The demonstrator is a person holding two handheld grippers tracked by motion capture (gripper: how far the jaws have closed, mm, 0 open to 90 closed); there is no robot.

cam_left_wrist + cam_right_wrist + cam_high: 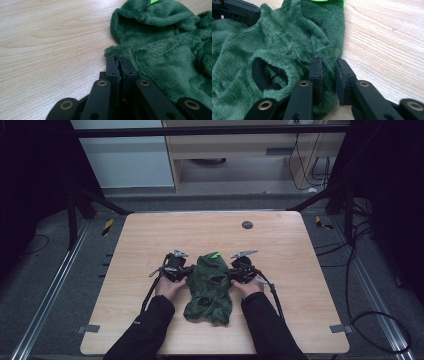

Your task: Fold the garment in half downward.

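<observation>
Garment (209, 287): one; left tongs (118, 59) clamp its edge, right tongs (329, 62) gape.

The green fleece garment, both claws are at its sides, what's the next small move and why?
Probably shut the right claw. Its jaws stand apart around the edge of the green fleece garment, while the left claw looks already pinched on the opposite edge. With both sides gripped, the garment could be lifted or spread evenly.

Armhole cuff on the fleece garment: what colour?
Black ribbed cuff on the green garment; clearest in the right gripper view.
</observation>
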